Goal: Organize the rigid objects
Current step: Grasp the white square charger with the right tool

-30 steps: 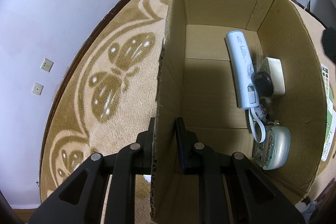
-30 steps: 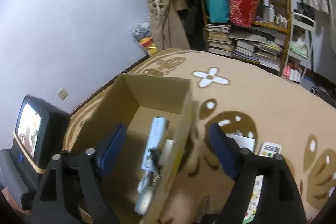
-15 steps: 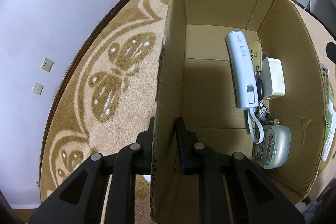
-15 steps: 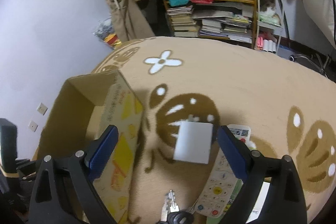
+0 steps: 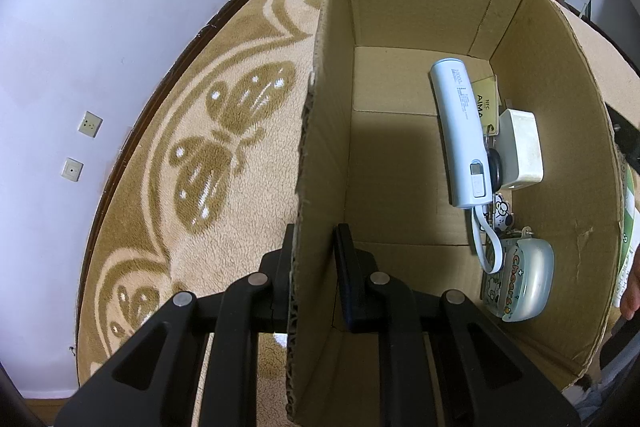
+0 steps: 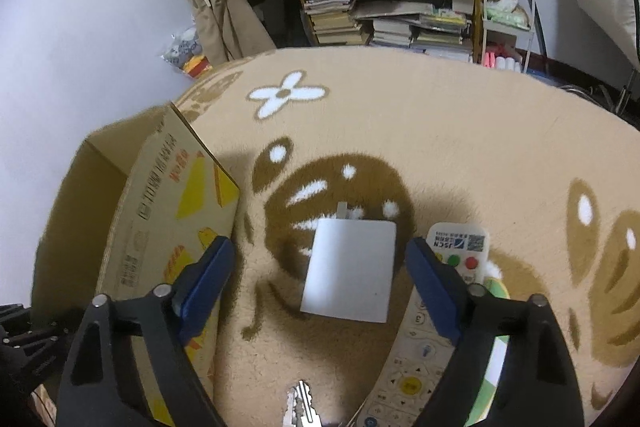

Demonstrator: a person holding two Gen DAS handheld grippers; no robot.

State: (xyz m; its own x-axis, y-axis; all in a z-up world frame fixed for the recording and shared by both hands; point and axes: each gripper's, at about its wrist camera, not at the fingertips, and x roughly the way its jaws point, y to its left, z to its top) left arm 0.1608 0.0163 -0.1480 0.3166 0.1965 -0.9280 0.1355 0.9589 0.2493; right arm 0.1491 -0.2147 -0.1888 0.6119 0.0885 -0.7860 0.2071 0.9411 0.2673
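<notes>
Judging by the cardboard box, whose wall is pinched by the left tongs, a power bank, charger and case are already stowed, while the white adapter, remote and keys remain on the carpet between the wide, closing right tongs.

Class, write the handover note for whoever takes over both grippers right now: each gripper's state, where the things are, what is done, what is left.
Left gripper: shut on the cardboard box wall, steadying it.
Right gripper: jaws closing, pads not touching, white charger between them on the rug.
Done: power bank, white adapter, keys and earbud case lie in the box.
Left: charger, remote control and keys on the rug.
</notes>
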